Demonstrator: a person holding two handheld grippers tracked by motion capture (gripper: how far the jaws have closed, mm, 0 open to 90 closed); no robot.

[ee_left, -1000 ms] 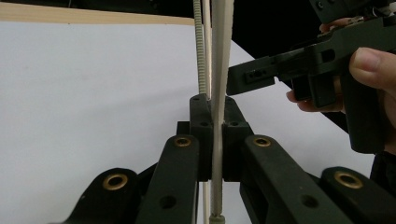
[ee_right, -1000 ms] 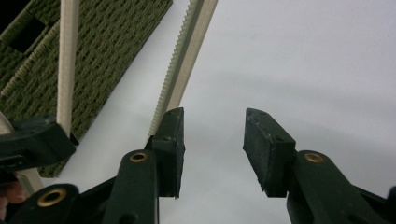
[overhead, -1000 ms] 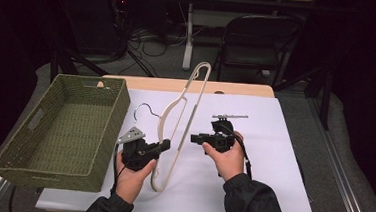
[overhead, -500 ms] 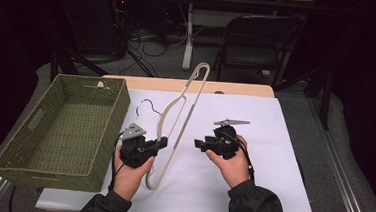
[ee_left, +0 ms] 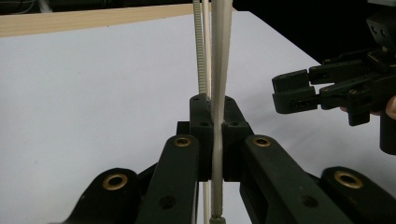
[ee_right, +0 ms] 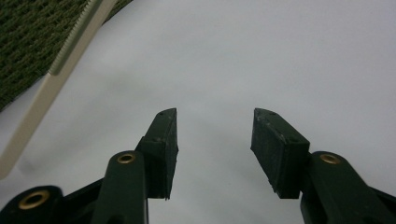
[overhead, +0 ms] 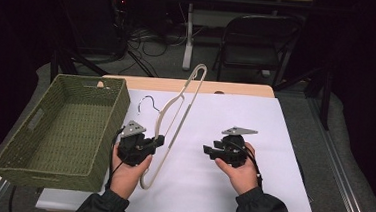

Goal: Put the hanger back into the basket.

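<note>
Left tongs [overhead: 159,141] clamp hanger [overhead: 181,103] to lift it toward basket [overhead: 34,120]; right tongs [overhead: 207,151] empty, half-wide, apart.

Cream-coloured plastic clothes hanger [overhead: 175,110] with a thin metal wire hook [overhead: 147,102], tilted so that its far end rises above the white sheet and its near, rounded end sits low at the front. One flat arm is clamped edge-on between two black pads [ee_left: 212,140]; a ridged, notched bar runs alongside it. The hanger stands just right of a green woven basket.
</note>
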